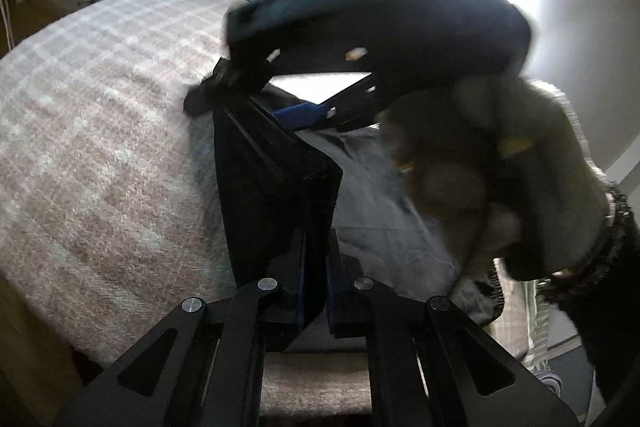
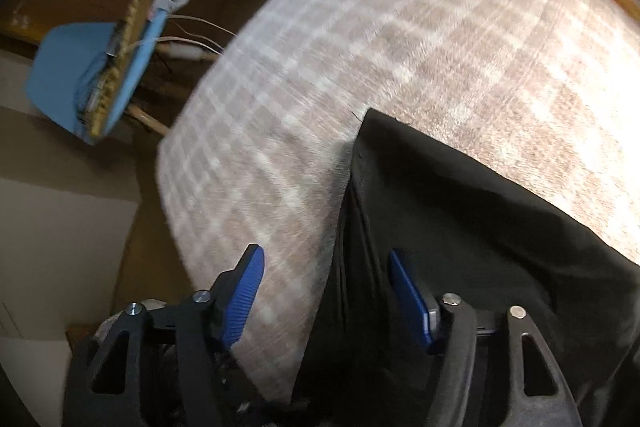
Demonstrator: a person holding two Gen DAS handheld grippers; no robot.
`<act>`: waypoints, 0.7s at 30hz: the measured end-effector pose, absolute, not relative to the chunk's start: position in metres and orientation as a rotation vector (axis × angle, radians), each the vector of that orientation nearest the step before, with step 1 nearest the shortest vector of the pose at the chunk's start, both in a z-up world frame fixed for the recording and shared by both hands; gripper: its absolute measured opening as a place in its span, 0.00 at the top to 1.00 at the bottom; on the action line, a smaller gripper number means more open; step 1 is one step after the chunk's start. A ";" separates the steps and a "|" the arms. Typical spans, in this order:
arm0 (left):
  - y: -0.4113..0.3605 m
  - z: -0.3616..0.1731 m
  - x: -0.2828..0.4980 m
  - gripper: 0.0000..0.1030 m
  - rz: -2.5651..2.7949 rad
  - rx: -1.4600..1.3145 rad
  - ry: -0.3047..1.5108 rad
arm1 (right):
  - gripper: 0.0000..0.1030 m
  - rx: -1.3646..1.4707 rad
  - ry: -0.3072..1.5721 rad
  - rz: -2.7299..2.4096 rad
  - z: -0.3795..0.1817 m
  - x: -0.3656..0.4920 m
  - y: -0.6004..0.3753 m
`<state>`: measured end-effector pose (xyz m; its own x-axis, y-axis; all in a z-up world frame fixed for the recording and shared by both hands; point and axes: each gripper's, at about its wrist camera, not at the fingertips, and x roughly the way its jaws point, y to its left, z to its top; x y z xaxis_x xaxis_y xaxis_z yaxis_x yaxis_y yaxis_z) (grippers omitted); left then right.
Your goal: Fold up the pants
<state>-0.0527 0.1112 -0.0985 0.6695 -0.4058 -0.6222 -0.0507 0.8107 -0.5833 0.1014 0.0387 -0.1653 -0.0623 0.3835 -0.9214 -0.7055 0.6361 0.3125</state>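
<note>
One pair of dark pants (image 2: 460,195) lay on one checked blanket (image 2: 360,47), its folded edge clamped in the left tool (image 1: 316,239), while the right tool (image 2: 328,291) stood wide, straddling the pants' edge.

The left gripper (image 1: 280,183) is pinched tight on the dark pants (image 1: 380,211). The pants lie on a checked blanket (image 1: 100,131). The right gripper (image 1: 312,115) hangs blurry above them, held by a hand (image 1: 500,179).
</note>
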 end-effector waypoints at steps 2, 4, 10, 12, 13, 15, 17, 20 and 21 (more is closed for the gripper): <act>0.115 -0.097 -0.055 0.94 -0.224 -0.616 0.817 | 0.59 -0.316 1.371 0.890 -0.173 0.104 0.043; 0.116 -0.095 -0.056 0.94 -0.227 -0.617 0.814 | 0.75 -0.309 1.359 0.874 -0.176 0.106 0.042; 0.109 -0.086 -0.058 0.94 -0.278 -0.629 0.809 | 0.98 -0.303 1.262 0.868 -0.157 0.102 0.022; 0.100 -0.081 -0.057 0.94 -0.299 -0.615 0.804 | 0.99 -0.273 1.231 0.863 -0.147 0.102 0.007; 0.095 -0.079 -0.057 0.95 -0.311 -0.610 0.803 | 0.99 -0.261 1.222 0.856 -0.143 0.103 -0.001; 0.085 -0.073 -0.055 0.95 -0.335 -0.603 0.804 | 0.99 -0.230 1.194 0.830 -0.132 0.105 -0.021; 0.072 -0.065 -0.052 0.95 -0.359 -0.580 0.799 | 0.99 -0.210 1.169 0.817 -0.123 0.105 -0.036; 0.050 -0.054 -0.046 0.95 -0.397 -0.549 0.794 | 0.99 -0.177 1.122 0.778 -0.106 0.104 -0.072; 0.045 -0.052 -0.045 0.95 -0.409 -0.540 0.796 | 0.99 -0.171 1.116 0.770 -0.103 0.105 -0.079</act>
